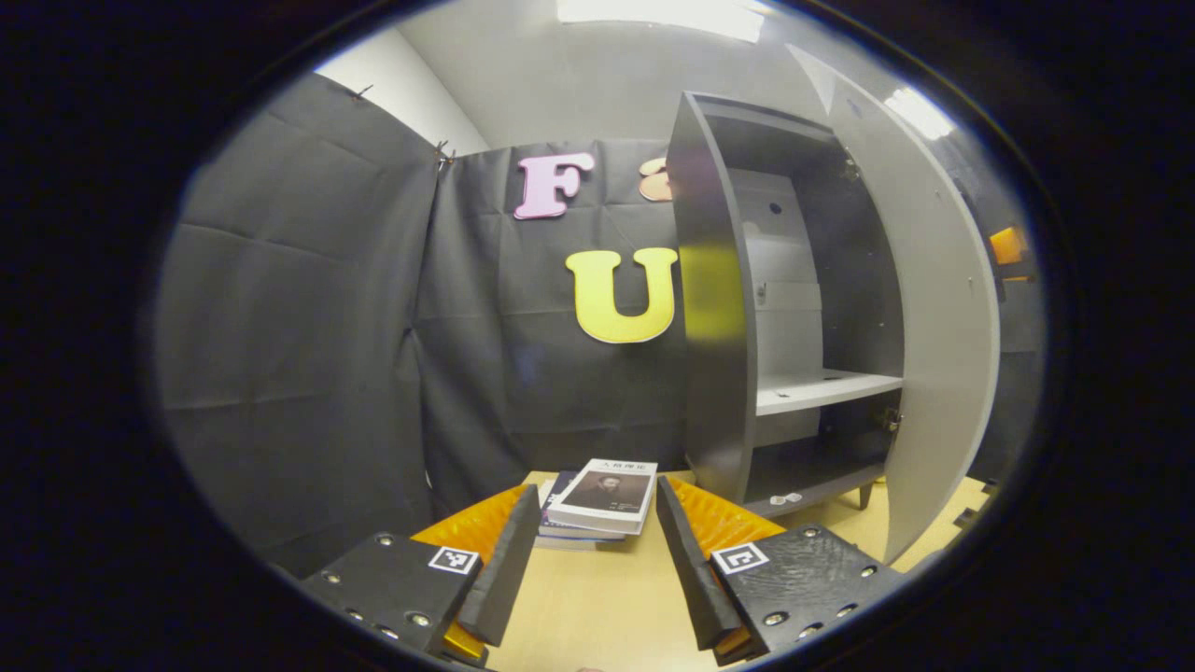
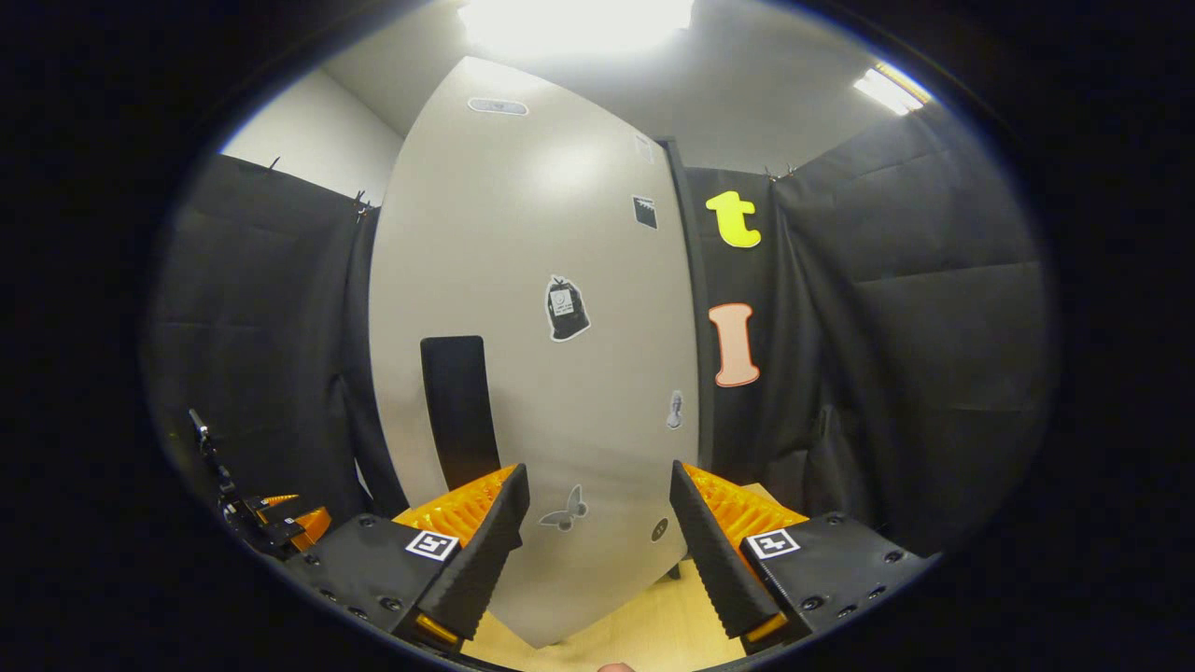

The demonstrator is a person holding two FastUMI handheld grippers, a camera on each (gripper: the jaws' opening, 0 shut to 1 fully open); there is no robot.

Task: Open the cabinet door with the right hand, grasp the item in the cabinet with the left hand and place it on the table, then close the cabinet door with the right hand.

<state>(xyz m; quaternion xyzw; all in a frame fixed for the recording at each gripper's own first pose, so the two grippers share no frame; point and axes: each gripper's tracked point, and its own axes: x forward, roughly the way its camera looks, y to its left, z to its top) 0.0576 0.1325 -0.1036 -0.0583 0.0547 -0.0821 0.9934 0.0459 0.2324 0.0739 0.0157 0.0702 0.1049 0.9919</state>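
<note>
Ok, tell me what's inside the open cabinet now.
The cabinet stands open. Its white shelf looks bare, and a couple of small pale bits lie on its floor. The books sit on the table. The left wall hides that inner corner.

You're in a staged recording booth, pinned black cloth walls, pale wooden tabletop, freestanding grey cabinet, fluorescent ceiling panel.

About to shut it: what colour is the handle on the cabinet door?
Black, a vertical handle on the light grey cabinet door; the right gripper view shows it best.
</note>
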